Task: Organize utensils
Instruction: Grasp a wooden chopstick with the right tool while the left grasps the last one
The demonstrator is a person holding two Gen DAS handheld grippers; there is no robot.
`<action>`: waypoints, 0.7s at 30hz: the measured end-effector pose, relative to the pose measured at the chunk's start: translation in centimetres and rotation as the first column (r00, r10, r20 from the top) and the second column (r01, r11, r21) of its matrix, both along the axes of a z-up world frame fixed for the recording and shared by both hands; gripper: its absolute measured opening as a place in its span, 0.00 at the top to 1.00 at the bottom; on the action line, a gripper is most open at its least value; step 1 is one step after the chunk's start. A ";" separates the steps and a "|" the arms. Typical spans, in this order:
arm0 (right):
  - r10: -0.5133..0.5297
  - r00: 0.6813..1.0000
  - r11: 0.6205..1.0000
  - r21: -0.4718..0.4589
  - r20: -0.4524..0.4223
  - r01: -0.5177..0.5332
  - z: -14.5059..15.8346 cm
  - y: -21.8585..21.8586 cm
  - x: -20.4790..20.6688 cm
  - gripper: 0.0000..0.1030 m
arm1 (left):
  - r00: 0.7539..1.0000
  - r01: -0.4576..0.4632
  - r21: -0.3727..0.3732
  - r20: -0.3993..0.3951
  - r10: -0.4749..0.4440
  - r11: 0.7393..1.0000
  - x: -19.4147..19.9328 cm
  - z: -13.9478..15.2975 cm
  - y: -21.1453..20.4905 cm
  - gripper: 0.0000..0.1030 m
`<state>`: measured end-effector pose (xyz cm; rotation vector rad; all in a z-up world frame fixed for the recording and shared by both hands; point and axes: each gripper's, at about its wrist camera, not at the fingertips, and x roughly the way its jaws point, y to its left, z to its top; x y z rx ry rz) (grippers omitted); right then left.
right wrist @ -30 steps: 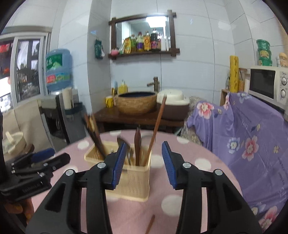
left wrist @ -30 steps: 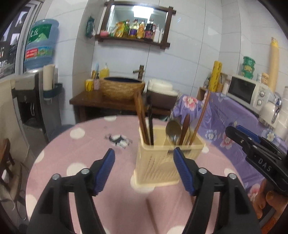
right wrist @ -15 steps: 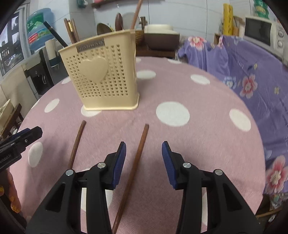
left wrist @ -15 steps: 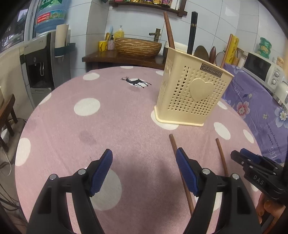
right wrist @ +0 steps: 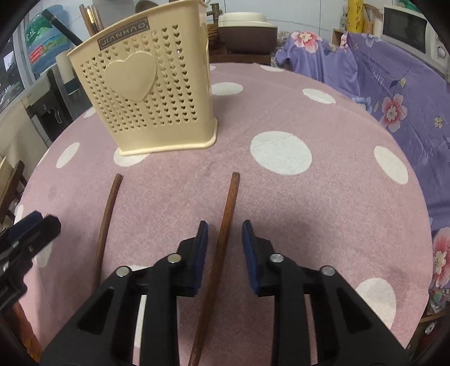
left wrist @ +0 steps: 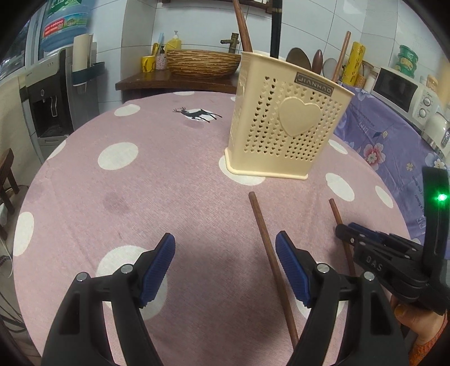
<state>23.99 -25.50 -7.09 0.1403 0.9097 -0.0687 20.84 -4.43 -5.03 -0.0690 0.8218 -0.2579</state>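
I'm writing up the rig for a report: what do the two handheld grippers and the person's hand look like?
Both grippers are matte black plastic with angular, cut-out arms, silver pivot screws and ribbed blue pads on the fingers. The left gripper and right gripper look alike. Seen from the left wrist camera, the right gripper's side carries pale raised lettering and an upright black part with a lit green light. The hand shows an orange cuff.

Behind the counter we see a woven basket (left wrist: 203, 63) on a dark wooden stand (left wrist: 174, 81), a water cooler bottle (left wrist: 66, 24) at left, and a white microwave (left wrist: 405, 90) above a purple floral cloth (right wrist: 393, 84); small bottles, perhaps soap, beside the basket.
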 end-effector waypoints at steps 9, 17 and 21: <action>-0.031 0.999 0.998 -0.048 0.013 0.032 -0.2 0.2 1.6 0.91 | 0.999 0.038 0.025 -0.022 -0.038 0.999 0.7 -0.6 -2.3 0.29; -0.030 0.999 1.000 0.003 0.023 0.029 -0.2 -0.6 1.0 0.92 | 0.998 0.044 0.083 -0.053 -0.040 0.996 2.2 -1.6 -4.5 0.48; -0.030 0.999 1.000 0.008 0.025 0.030 -0.2 -0.6 1.1 0.92 | 0.998 0.028 0.119 -0.063 -0.021 0.992 2.9 -2.2 -5.5 0.60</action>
